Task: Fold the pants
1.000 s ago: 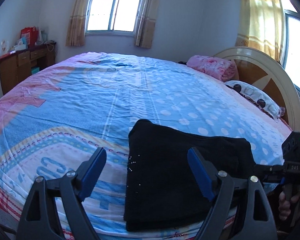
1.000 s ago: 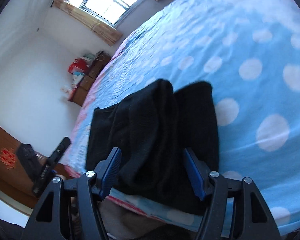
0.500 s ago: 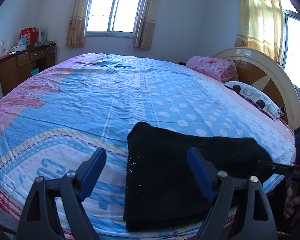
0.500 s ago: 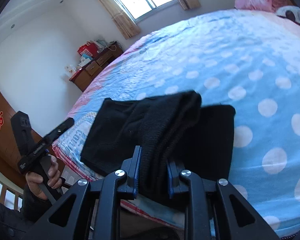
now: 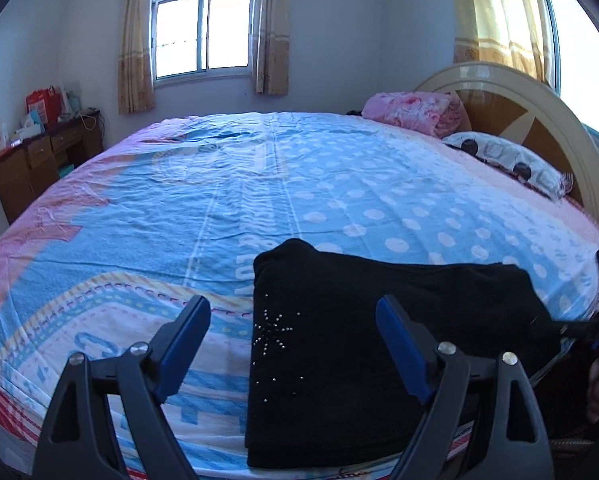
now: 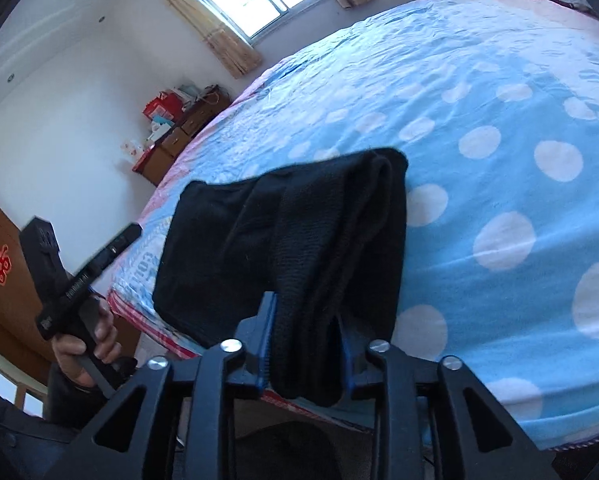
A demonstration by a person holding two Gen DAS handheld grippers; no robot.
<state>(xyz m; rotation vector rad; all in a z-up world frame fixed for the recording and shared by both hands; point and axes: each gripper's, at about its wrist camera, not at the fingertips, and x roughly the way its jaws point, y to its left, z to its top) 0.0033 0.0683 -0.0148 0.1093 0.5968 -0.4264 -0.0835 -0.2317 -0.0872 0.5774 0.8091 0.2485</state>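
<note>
- Right gripper (image 6: 305, 344): fingers clamped on a thick bunched fold of the black pants (image 6: 299, 248). The jaws have just been opening a little after a hard squeeze, yet the cloth is between the pads and pressed by both.
- Left gripper (image 5: 293, 350): fingers wide apart, nothing between them; it hovers over the left part of the pants (image 5: 339, 340), above the beaded star pattern.
- Pants lie folded at the near edge of the bed (image 5: 259, 184), flat on the left, with the right end lifted into the grasp.
- Step in hand, as I judge it: the right end is held for carrying across onto the left half, a further fold.
- Next move calls for lifting the held end clear, laying it over with edges matched, and the left gripper pinning or smoothing the lower layer.
- Hard to make out: how many layers are in the grasp; black on black hides seams. The near hem is cut off behind the gripper body. In the left view the right gripper is only a blurred dark shape at the frame edge.
</note>
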